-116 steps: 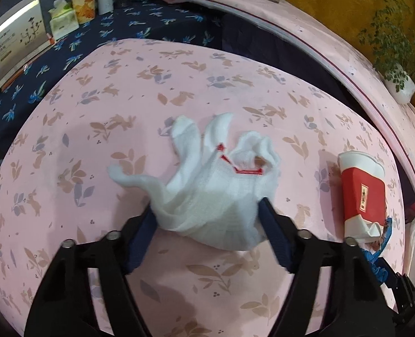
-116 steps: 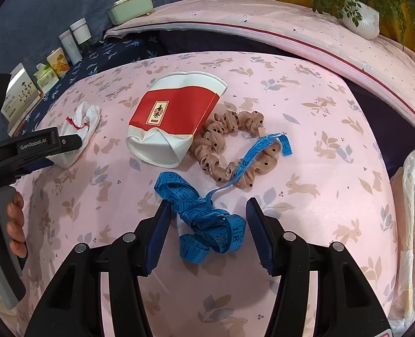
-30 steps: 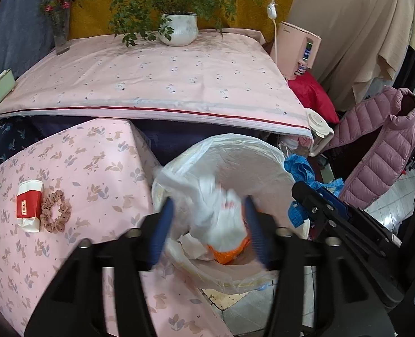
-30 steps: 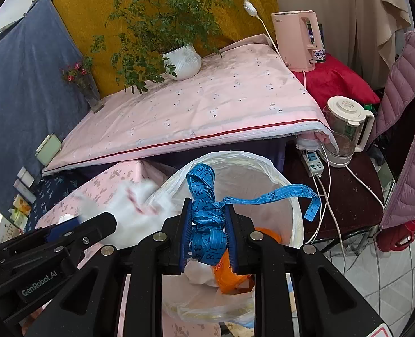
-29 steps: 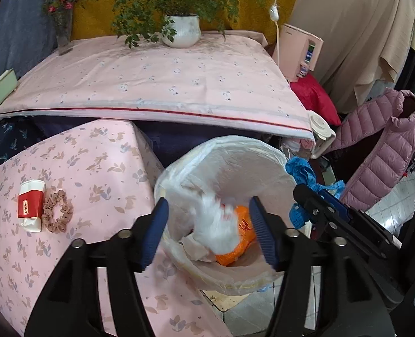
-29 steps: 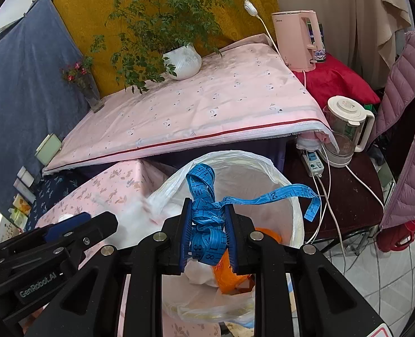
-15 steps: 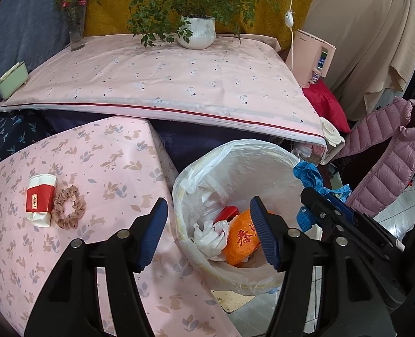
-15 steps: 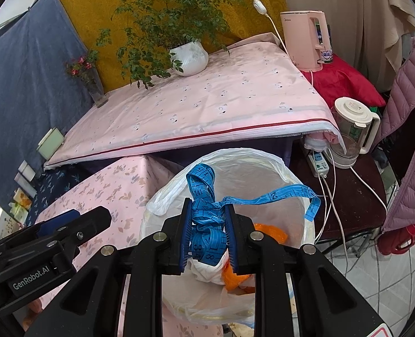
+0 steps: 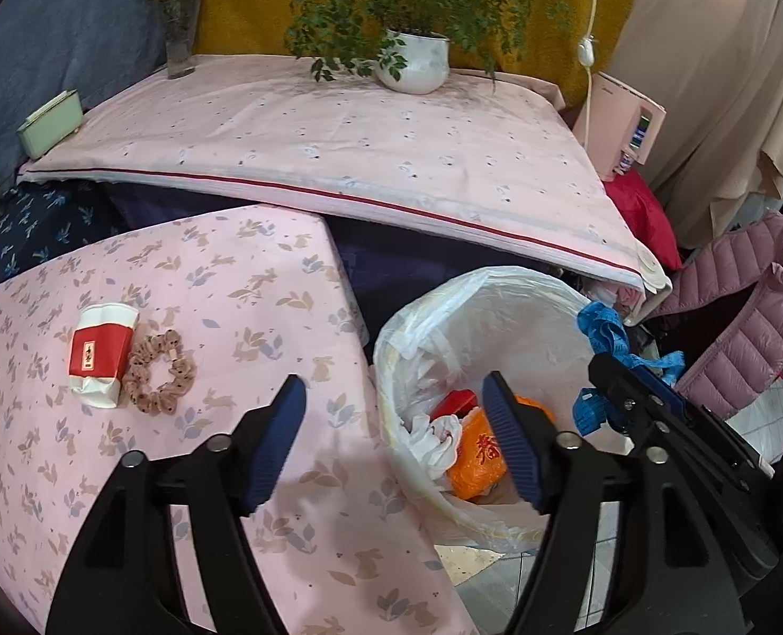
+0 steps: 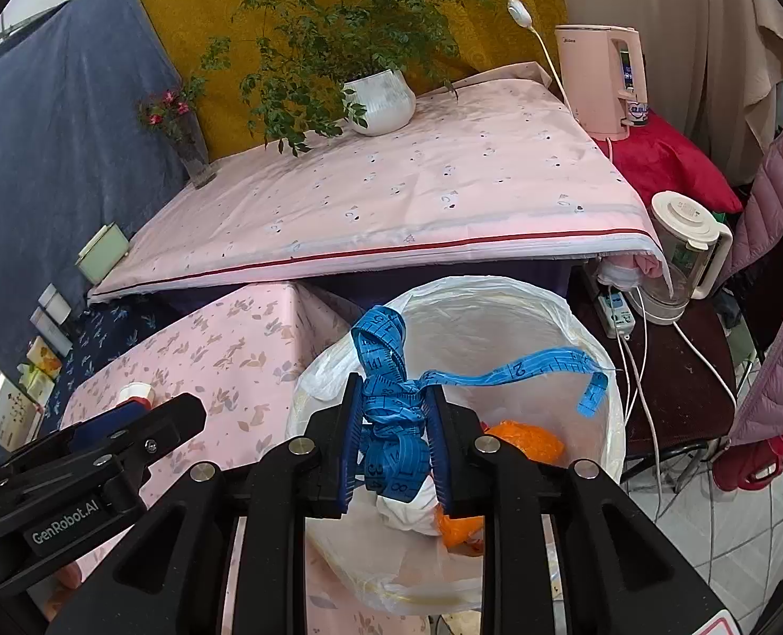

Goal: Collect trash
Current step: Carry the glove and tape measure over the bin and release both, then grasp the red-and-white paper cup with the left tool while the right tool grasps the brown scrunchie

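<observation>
A limp, light blue tape measure is pinched mid-bundle by the right gripper, directly above the bin ahead.

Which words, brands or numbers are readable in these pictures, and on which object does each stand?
"GenRobot.AI": side of the left gripper.
"2", "15", "141", "34": blue measuring tape in the right gripper.
Orange bag in the trash bin: one red character, unreadable.
Red cup label: too small.
</observation>
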The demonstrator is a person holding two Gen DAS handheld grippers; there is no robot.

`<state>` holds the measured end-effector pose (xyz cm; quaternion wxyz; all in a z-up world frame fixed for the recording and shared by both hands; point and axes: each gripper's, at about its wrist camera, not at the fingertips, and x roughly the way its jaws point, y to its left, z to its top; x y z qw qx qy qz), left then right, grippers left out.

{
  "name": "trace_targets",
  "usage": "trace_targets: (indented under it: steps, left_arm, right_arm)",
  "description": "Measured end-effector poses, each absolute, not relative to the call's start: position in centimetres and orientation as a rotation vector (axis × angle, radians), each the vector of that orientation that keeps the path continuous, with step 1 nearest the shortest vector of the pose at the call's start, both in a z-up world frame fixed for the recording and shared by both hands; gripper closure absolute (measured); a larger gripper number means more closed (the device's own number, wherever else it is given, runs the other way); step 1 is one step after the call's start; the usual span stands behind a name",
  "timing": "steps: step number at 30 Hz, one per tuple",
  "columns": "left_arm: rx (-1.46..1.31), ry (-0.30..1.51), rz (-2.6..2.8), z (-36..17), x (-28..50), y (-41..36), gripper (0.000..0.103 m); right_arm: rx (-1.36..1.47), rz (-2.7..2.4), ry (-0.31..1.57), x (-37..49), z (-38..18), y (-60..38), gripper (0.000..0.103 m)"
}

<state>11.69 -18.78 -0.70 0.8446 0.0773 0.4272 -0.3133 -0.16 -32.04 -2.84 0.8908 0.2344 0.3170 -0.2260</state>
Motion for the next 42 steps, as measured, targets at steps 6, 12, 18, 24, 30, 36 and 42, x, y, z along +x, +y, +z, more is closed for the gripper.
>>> trace_targets:
  steps: [6, 12, 18, 24, 30, 36, 42]
  left_arm:
    - [0.134, 0.913, -0.624, -1.0, 12.6, -17.2, 0.034]
    - [0.112, 0.923, -0.602, -1.3, 13.3, -16.0, 0.034]
    - [0.101, 0.928, -0.580, -1.7, 13.8, -14.8, 0.033]
    - [0.079, 0.933, -0.544, -2.1, 14.5, -13.3, 0.029]
    - [0.063, 0.941, -0.518, -2.4, 15.4, -11.8, 0.028]
    - [0.040, 0.949, -0.486, -2.7, 16.2, -10.0, 0.028]
    - [0.023, 0.957, -0.451, -3.1, 17.2, -8.3, 0.028]
  right_arm:
    - [0.478, -0.471, 0.654, 0.4, -2.6, -31.3, 0.067]
    - [0.462, -0.457, 0.658, 1.1, -2.4, -30.3, 0.064]
    - [0.446, -0.436, 0.675, 2.0, -2.4, -29.1, 0.063]
    - [0.423, -0.410, 0.691, 3.1, -2.5, -27.7, 0.063]
    - [0.400, -0.381, 0.708, 4.3, -2.6, -26.2, 0.062]
    - [0.376, -0.358, 0.718, 5.4, -2.6, -24.7, 0.058]
    - [0.356, -0.333, 0.727, 6.6, -2.6, -23.2, 0.057]
